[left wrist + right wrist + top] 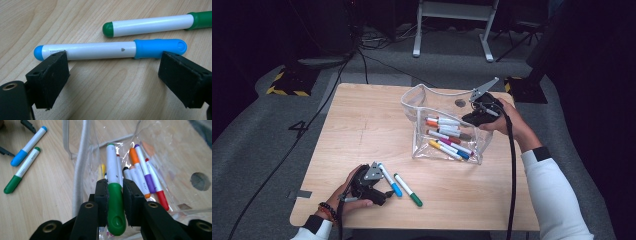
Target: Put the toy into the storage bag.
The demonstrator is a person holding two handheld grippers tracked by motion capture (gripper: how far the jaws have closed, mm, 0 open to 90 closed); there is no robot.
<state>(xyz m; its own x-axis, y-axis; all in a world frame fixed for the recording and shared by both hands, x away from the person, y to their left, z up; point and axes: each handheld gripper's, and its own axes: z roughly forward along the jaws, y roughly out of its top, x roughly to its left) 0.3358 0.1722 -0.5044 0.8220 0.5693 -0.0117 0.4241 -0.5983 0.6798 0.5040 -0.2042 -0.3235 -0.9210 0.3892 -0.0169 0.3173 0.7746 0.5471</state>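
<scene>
My left gripper point(379, 186) rests low on the wooden table point(362, 125) near its front left, jaws wide open point(113, 62). A blue-capped marker point(100, 49) lies crosswise just past the pads, untouched. A green-capped marker point(150, 25) lies beyond it; the two show side by side as the blue marker point(389, 181) and the green one point(408, 190). My right gripper point(115, 185) is shut on another green-capped marker point(112, 165), its barrel pointing into the mouth of a clear pouch point(175, 157). That pouch point(422, 140) holds several markers point(447, 135), with my right gripper point(474, 117) at its right edge.
A dark round spot point(460, 103) marks the table behind the pouch. A black cable point(512, 175) trails from my right gripper over the front edge. Bare wood stretches left of the pouch. Cables and a white stand point(452, 30) sit on the grey floor beyond.
</scene>
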